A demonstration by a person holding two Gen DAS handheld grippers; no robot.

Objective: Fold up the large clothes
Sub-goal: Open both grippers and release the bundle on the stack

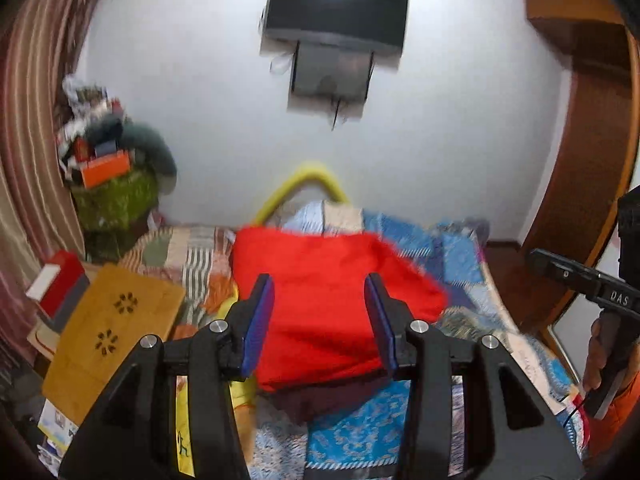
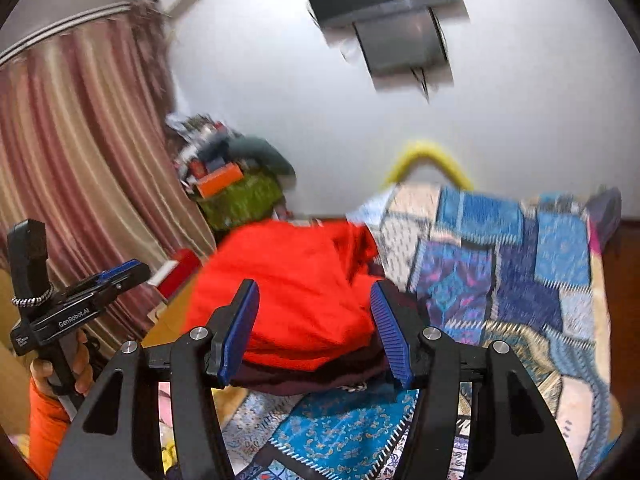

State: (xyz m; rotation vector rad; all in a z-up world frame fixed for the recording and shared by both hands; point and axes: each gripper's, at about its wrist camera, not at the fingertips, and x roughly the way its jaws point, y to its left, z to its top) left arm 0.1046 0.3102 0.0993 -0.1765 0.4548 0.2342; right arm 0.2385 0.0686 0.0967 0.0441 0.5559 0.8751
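- Left gripper [image 1: 320, 320]: blue pads apart, nothing pinched between them, raised above the bed and angled down at the clothes.
- Right gripper [image 2: 316, 328]: pads also spread, empty, same downward tilt; seen side-on at right edge of the left cam too.
- Hands: one hand [image 1: 598, 356] w/ orange sleeve gripping the right handle; other hand [image 2: 60, 372] on the left handle (only partly visible).
- Red garment [image 1: 320, 304]: folded into a rough rectangle, lying flat mid-bed, just past both sets of pads, touching neither.
- Dark maroon garment [image 2: 304, 378]: under the red one, near edge sticking out toward the cams.
- Patchwork quilt [image 2: 520, 280]: blue/cream, covers the bed beneath the stack, stretching right & far.
- Yellow bed rail [image 1: 304, 178]: curved, at far end by the white wall.
- Wooden board [image 1: 108, 332]: left of the bed, w/ cut-out patterns.
- TV [image 1: 340, 12]: wall-mounted, far, above.
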